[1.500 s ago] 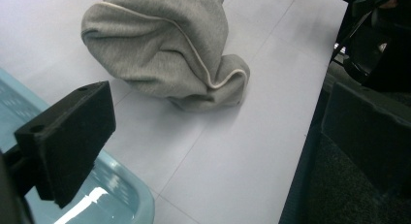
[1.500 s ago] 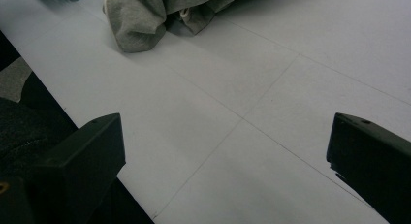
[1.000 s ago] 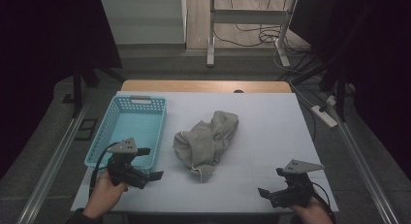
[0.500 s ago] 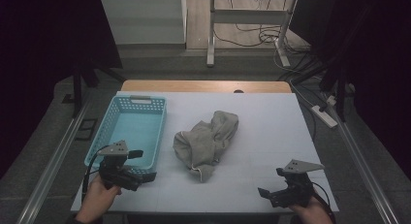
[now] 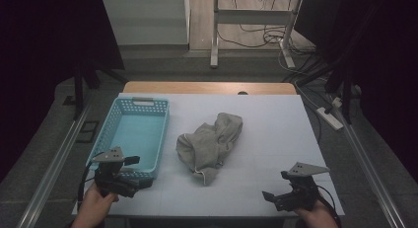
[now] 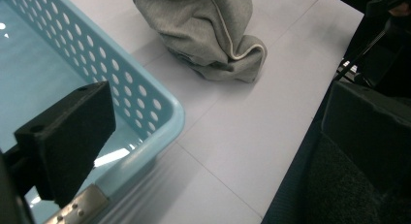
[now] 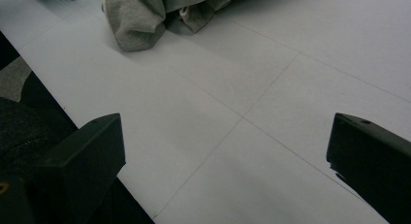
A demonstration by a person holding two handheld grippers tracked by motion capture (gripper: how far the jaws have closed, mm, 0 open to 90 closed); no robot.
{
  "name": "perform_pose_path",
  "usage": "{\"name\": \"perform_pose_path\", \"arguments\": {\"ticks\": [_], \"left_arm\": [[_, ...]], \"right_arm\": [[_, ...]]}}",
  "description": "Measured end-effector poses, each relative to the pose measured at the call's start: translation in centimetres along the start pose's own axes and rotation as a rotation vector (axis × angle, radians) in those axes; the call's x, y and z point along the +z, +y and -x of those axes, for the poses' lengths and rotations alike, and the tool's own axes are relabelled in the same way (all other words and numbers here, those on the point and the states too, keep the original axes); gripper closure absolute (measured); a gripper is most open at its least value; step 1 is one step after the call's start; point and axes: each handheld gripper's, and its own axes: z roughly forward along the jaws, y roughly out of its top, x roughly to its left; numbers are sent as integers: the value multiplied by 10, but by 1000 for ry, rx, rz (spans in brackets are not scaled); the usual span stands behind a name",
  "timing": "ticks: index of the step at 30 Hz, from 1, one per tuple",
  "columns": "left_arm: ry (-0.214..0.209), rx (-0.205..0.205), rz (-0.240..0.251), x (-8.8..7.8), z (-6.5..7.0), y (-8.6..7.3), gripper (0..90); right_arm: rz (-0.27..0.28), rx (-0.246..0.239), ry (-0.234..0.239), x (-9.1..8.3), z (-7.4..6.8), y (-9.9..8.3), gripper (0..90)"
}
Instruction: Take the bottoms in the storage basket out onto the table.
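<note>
Grey hooded sweatshirt lying crumpled at mid-counter, just right of light blue perforated basket, apart from it. Basket empty, at left side of counter.

Left tongs at near left, poised above near right corner of basket; jaws wide apart, nothing between them. Left gripper view: basket rim directly under the jaws, sweatshirt farther off, bunched fold toward the tongs.

Right tongs at near right edge of counter, jaws spread wide, empty, well apart from the garment. Right gripper view: bare counter ahead, sweatshirt at far end, white drawstring tip showing.

Judged step: approach, prior to any grasp; garment not yet touched.

Next move, likely: bring both tongs in to the sweatshirt, pinch a bunched fold on near edge, lift clear of counter, carry left over basket rim. Loose fabric, so likely to trail and snag the rim unless raised high enough.
</note>
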Motion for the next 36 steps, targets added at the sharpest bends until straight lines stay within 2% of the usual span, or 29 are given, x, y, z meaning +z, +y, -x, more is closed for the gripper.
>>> {"name": "perform_pose_path", "arguments": {"ticks": [16,28,36], "left_arm": [[24,-29,-3,-11,-1,-19,0],[48,-58,-31,-20,-2,-36,0],[61,-83,-22,-30,-3,-47,0]], "right_arm": [[-2,0,-2,0,0,0,5],[-6,-1,-2,0,0,0,5],[-9,-3,-3,1,0,0,5]]}}
